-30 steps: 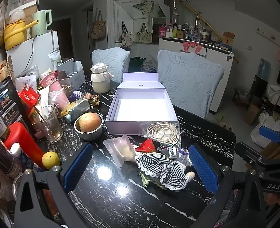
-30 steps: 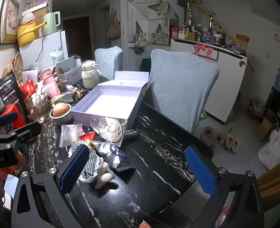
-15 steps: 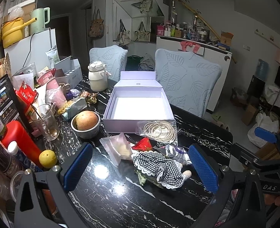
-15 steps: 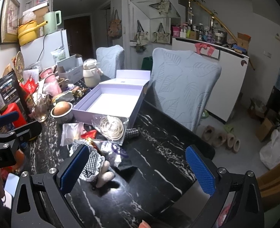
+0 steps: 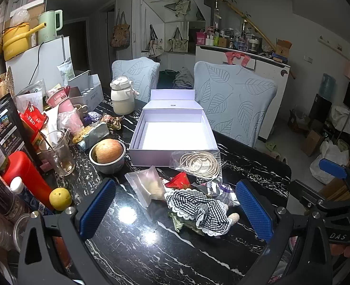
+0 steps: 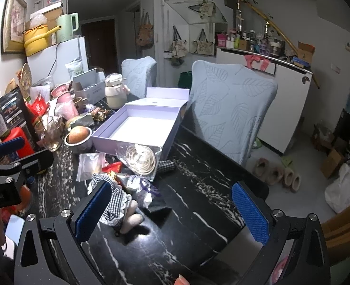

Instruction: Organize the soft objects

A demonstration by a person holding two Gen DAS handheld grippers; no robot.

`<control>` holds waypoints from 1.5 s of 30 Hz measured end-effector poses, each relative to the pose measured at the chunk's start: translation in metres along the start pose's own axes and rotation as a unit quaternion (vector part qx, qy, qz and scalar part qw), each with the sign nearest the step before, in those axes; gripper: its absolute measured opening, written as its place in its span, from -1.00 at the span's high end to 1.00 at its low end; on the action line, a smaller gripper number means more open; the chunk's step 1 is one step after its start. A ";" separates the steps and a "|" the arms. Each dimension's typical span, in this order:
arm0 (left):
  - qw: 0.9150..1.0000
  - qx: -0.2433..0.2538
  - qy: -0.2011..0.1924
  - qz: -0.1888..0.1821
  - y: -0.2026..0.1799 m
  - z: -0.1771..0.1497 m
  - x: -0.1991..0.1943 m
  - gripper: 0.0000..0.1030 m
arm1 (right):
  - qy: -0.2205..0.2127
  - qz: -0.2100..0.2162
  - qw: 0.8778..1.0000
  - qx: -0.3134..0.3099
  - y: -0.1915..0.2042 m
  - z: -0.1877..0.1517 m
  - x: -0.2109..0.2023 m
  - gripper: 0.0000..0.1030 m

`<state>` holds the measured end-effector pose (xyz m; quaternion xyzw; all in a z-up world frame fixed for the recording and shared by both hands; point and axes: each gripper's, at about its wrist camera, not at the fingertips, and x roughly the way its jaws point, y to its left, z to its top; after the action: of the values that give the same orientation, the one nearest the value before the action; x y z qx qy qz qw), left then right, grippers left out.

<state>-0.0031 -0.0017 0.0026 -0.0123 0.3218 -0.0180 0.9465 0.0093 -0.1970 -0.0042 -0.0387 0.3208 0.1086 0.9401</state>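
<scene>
A small doll in a black-and-white checked dress [image 5: 198,210] [image 6: 117,204] lies on the black marble table [image 5: 136,249], on top of a heap with a red piece [image 5: 178,181], a clear bag of pale stuff [image 5: 148,186] and a bagged coil of cord [image 5: 199,163] [image 6: 140,159]. Behind the heap stands an open, empty lilac box [image 5: 172,137] [image 6: 136,125]. My left gripper [image 5: 175,209] hovers open just in front of the doll. My right gripper [image 6: 170,211] is open too, over bare table right of the doll. Each gripper shows at the edge of the other's view.
A bowl with an apple [image 5: 108,153], a glass [image 5: 56,153], a red bottle [image 5: 25,175], a lemon [image 5: 60,198], packets and a cream jug [image 5: 122,97] crowd the table's left. Two leaf-patterned chairs [image 5: 234,104] stand behind. The table edge drops off at right [image 6: 222,161].
Both views have shifted slightly: the doll and heap sit a little farther from the left gripper than one second ago. Both grippers stay open; nothing was picked up.
</scene>
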 end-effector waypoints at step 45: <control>0.998 -0.003 0.044 -0.040 -0.021 -0.023 0.044 -1.00 | 0.050 0.071 0.996 -0.020 -0.024 -0.013 0.062 -1.00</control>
<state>0.0174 -0.0245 -0.0412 -0.0273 0.3621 -0.0559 0.9301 0.0546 -0.2112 -0.0521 -0.0399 0.3675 0.1796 0.9116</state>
